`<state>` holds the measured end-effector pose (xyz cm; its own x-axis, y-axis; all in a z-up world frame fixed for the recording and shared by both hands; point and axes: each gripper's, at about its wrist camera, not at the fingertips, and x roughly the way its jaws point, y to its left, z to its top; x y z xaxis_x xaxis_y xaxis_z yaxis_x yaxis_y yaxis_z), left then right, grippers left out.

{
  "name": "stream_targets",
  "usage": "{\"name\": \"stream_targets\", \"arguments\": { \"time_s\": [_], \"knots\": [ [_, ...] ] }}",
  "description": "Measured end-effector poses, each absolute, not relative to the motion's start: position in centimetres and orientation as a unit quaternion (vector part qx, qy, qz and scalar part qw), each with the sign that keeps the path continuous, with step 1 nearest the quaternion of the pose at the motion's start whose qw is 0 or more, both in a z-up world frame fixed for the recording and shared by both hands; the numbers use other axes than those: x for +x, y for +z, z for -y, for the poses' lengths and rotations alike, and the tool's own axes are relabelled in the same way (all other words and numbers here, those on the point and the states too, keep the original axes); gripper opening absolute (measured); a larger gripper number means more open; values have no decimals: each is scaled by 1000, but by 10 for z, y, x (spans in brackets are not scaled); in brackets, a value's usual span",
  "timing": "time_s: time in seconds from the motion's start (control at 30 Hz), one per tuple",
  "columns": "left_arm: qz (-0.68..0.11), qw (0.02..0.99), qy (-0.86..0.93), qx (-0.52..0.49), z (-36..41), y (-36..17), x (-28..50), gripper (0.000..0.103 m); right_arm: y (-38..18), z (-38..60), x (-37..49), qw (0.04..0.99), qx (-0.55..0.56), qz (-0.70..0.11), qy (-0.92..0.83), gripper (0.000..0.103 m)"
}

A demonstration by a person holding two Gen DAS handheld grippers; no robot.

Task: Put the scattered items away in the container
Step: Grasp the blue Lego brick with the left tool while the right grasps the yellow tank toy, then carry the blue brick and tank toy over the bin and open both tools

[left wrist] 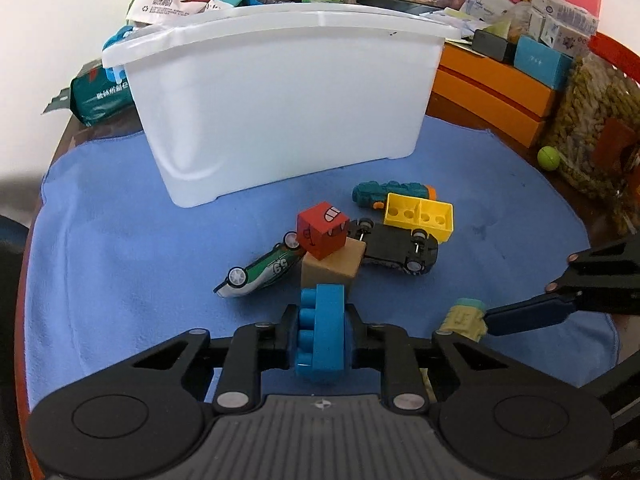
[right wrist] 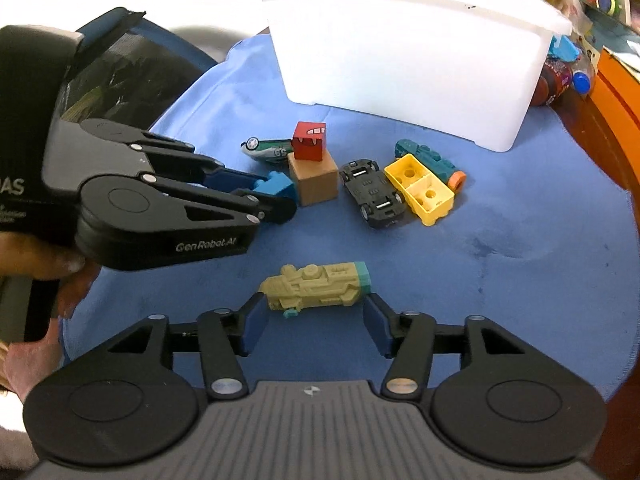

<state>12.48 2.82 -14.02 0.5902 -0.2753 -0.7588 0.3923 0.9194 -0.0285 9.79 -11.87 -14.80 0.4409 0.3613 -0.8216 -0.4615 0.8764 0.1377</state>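
My left gripper [left wrist: 320,334] is shut on a blue studded brick [left wrist: 326,320], just above the blue cloth and in front of the toy pile; the right wrist view shows that gripper [right wrist: 280,196] with the brick [right wrist: 276,186] beside a tan block [right wrist: 314,180]. My right gripper [right wrist: 315,314] stands open, its pads either side of a khaki toy train [right wrist: 316,286] lying on the cloth, not pressing it. The white container [left wrist: 280,92] stands behind the pile. A red cube [left wrist: 322,232] sits on the tan block [left wrist: 332,268].
On the blue cloth [left wrist: 120,260] lie a green-white car [left wrist: 260,272], an overturned black car [left wrist: 396,248], a yellow brick [left wrist: 420,216] and a teal toy train [left wrist: 388,192]. Orange boxes [left wrist: 492,96] and a green ball [left wrist: 547,157] are at the right; clutter lies behind the container.
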Motion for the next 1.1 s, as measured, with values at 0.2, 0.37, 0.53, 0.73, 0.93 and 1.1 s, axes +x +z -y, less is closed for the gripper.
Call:
{"name": "stream_targets", "arguments": {
  "time_s": [0.2,0.37,0.53,0.73,0.93,1.1],
  "knots": [
    [-411,890,-183,74,-28,-140,123,25,-152,109,110,854,-73,-454,243,54],
    [-411,891,-179,74,-28,-138,118,25,-150,108,101,859,-151,-429,234,53],
    [-403,895,-181,67,-27,-135,112,25,-154,109,100,861,-182,-421,220,56],
    [-381,904,-185,58,-27,-117,104,25,-145,121,99,861,-178,-421,221,54],
    [-334,922,-184,61,-26,-77,98,25,-117,125,102,878,-179,-389,216,54],
    [-291,938,-182,58,-23,-38,100,25,-85,127,112,894,-170,-356,211,54]
  ]
}}
